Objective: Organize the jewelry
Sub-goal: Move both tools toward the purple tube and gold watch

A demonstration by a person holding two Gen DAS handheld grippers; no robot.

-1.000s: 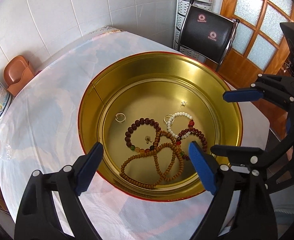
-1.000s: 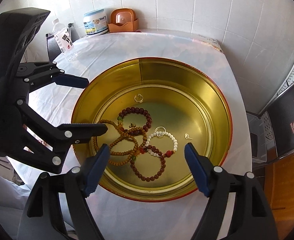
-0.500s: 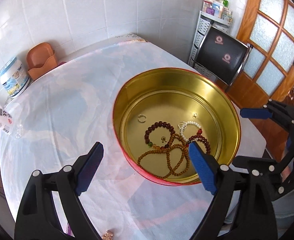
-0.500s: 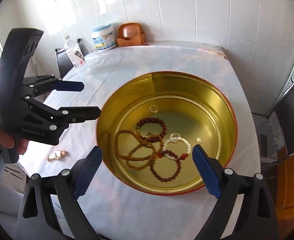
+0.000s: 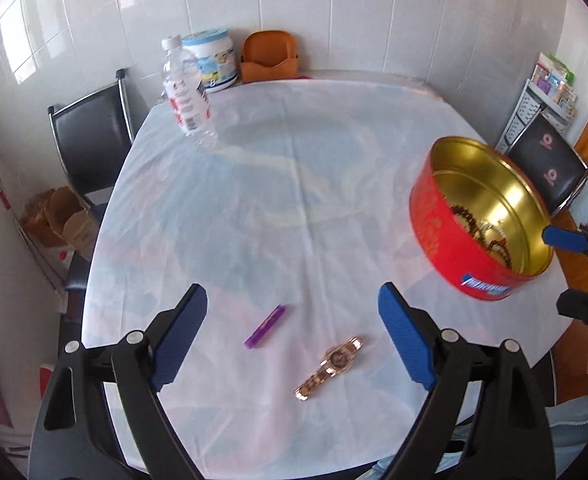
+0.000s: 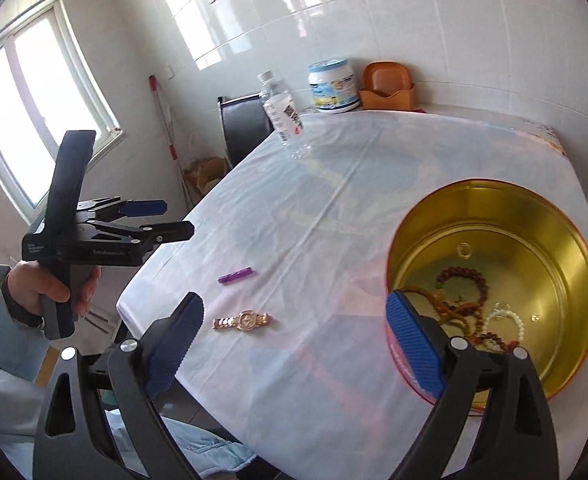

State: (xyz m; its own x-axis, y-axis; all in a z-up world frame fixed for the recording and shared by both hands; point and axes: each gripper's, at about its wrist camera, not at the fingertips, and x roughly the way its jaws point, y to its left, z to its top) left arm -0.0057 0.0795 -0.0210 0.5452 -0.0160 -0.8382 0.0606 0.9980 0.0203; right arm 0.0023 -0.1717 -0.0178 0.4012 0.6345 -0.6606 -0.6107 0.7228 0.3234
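Both hand-held grippers, left (image 5: 290, 336) and right (image 6: 294, 344), hang with jaws spread wide, holding nothing. A watch (image 5: 329, 362) and purple stick (image 5: 264, 326) lie near the counter's (image 5: 254, 184) front edge. The tin (image 6: 493, 280) at its right edge holds beads (image 6: 463, 276).

- I see the watch (image 5: 329, 361) on the table (image 5: 294, 200) near its front edge, the small stick (image 5: 264, 325) just behind-left.
- The tin (image 5: 449, 232) sits right, bead strings (image 6: 463, 308) inside.
- The bottle (image 5: 186, 96), tub (image 5: 214, 58) and holder (image 5: 269, 56) stand at the back.
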